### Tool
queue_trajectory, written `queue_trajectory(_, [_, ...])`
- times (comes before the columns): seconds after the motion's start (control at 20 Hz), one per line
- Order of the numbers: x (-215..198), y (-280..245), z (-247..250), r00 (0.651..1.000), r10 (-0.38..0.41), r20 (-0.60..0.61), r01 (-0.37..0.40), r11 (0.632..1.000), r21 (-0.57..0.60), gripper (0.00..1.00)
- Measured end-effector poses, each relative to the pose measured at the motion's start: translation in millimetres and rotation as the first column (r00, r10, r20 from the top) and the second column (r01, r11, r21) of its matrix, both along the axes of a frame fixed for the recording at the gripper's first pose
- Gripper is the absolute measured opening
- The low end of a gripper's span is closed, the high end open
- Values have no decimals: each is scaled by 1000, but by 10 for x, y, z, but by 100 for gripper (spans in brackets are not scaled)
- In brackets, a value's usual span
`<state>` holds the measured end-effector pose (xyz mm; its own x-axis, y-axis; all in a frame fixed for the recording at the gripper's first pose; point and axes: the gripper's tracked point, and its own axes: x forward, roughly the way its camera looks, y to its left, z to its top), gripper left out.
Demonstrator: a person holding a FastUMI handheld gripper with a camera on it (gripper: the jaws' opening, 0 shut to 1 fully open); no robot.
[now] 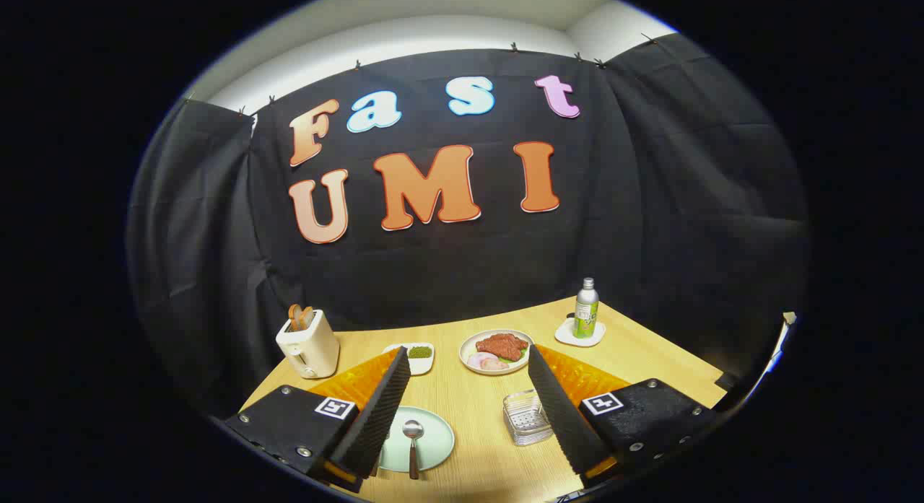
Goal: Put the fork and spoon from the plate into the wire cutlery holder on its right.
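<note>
Wooden worktop (469, 409) is carrying a pale green plate (433, 439) with the spoon (412, 438) lying on it; the wire cutlery holder (526, 416) is sitting to its right. The tongs (469, 369) are hovering spread wide above both, gripping nothing.

A handheld gripper (469, 409) hangs above a light wooden table (476, 416), its two fingers spread wide apart and touching nothing. Between them, nearer the left finger, a pale green plate (433, 434) carries a spoon (413, 438) with its bowl pointing away; the left finger covers the plate's far side. Just inside the right finger stands the wire cutlery holder (525, 416). Beyond the fingertips lie a plate of meat and garnish (497, 351) and a small white dish of green food (417, 356). A white toaster (308, 343) stands beyond the left finger, a bottle (586, 309) on a white coaster (580, 335) beyond the right.
</note>
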<state>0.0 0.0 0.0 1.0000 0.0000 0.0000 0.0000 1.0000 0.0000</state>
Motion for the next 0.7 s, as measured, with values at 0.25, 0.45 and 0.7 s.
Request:
queue_trajectory(0.25, [100,179,4,999,45,-7,-45,998,-47,98])
queue_trajectory(0.45, [127,321,-43,997,79,-18,-80,995,-67,98])
queue_trajectory(0.7, [119,424,-68,995,98,-22,-99,992,-73,98])
